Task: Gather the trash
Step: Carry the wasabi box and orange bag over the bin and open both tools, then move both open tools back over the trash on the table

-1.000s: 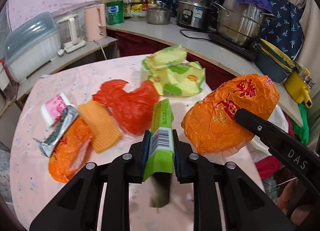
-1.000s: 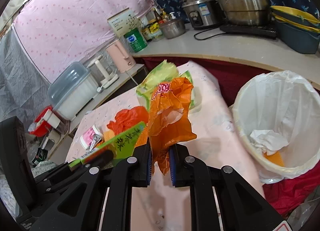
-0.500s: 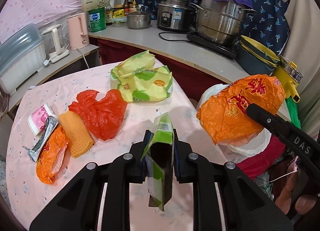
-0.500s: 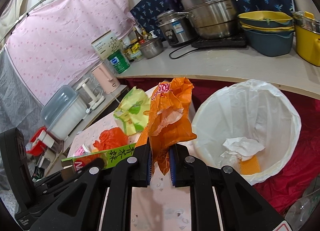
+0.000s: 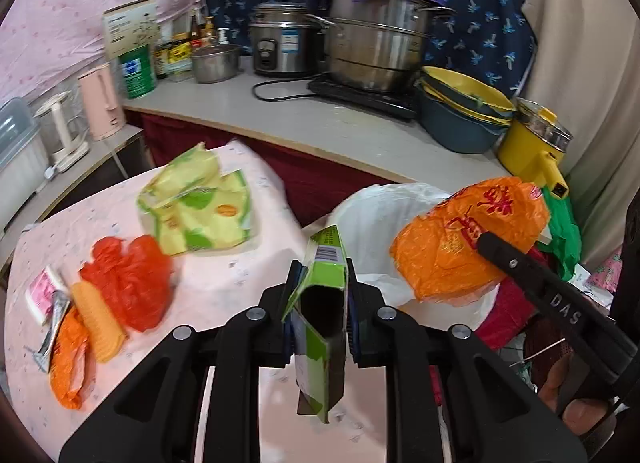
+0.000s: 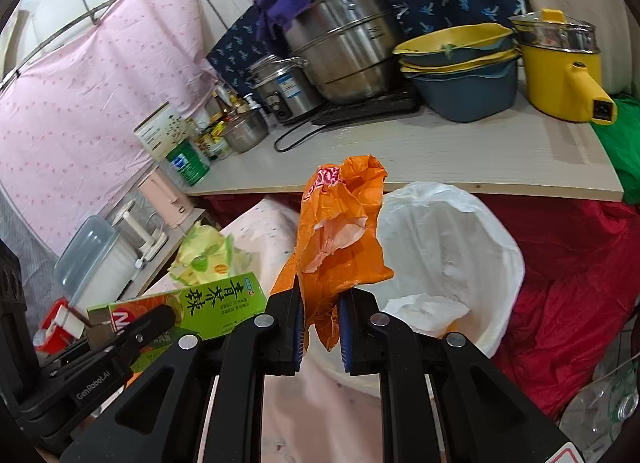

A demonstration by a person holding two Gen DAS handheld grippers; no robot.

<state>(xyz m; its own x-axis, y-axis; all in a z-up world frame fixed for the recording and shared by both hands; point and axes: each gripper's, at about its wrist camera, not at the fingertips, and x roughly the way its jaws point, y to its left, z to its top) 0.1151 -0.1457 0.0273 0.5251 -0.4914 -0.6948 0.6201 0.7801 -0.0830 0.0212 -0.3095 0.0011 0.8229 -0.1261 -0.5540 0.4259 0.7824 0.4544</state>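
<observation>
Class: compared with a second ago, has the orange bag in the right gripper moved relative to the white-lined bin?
Yes. The orange bag has swung rightward, now overlapping the bin.

My left wrist camera looks forward and steeply down along its fingers, over the table's (image 5: 224, 287) right edge toward the counter (image 5: 320, 123). My right wrist camera sits close beside it, aimed less steeply past the table's far right corner at the white-lined bin (image 6: 452, 247). Both views share the bin (image 5: 368, 223), the counter (image 6: 400, 143), and each other's gripper.
</observation>
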